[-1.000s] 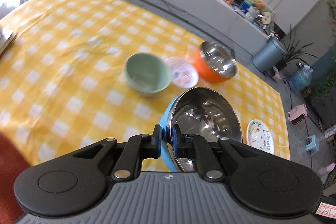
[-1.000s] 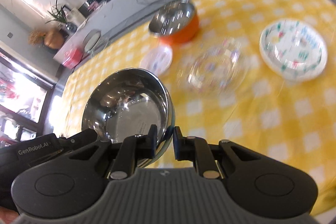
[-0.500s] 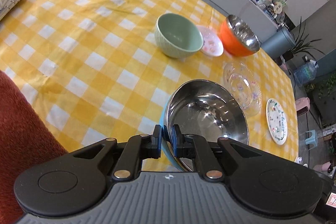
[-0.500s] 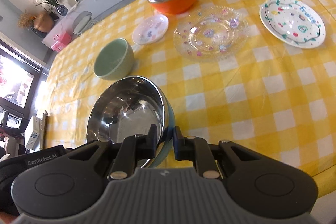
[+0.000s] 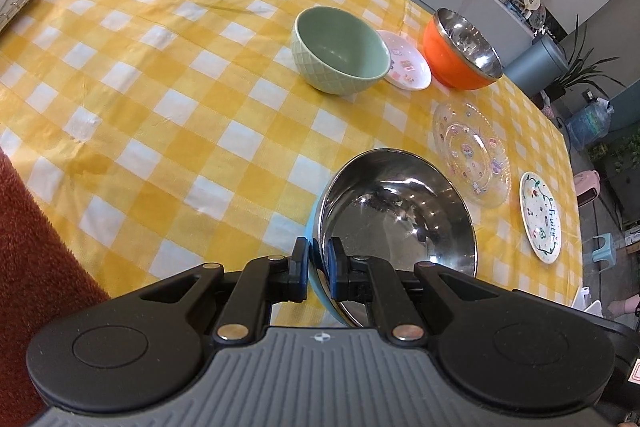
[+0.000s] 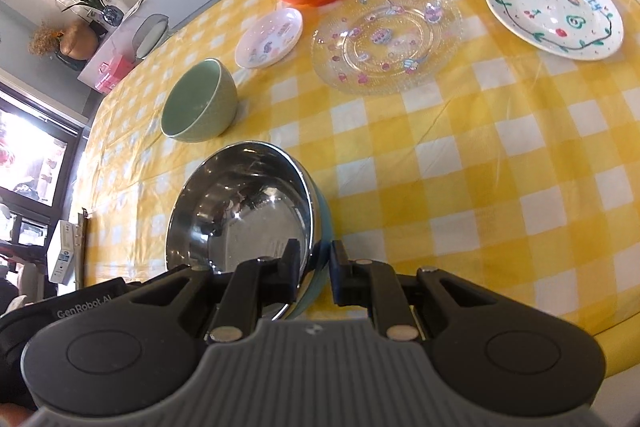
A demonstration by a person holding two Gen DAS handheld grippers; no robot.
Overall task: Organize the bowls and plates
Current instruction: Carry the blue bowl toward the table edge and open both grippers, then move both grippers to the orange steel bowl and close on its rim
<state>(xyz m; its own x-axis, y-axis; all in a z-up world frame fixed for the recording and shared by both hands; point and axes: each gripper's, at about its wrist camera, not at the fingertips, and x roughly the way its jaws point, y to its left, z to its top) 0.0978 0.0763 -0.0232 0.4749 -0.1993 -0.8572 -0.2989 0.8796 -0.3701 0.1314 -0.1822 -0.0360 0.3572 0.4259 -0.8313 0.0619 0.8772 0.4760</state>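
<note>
Steel bowl (image 5: 400, 211) with the light blue outside is low over the yellow checked tablecloth (image 5: 160, 99), near the table's close edge, and I hold it from two sides. My left gripper (image 5: 318, 259) is clenched on its rim, one finger inside the shiny steel and one on the blue wall. My right gripper (image 6: 315, 263) has the opposite part of the rim between its fingers; its jaws are opening a little now, and the outer pad seems to stand slightly off the blue wall, though I cannot be fully sure. I cannot tell if the bowl's bottom already touches the cloth.

Farther on the table I see a green bowl (image 5: 340, 51) standing upright, and just behind it a small pink plate (image 5: 408, 65). Beside that plate is an orange bowl (image 5: 460, 55) with a steel inside. A clear glass plate (image 6: 386, 39) with small coloured figures lies between the orange bowl and a white plate (image 6: 554, 15) with the word "Fruity", which is apart near the table's edge. At the left of the left wrist view there is a red fuzzy surface (image 5: 36, 239).
</note>
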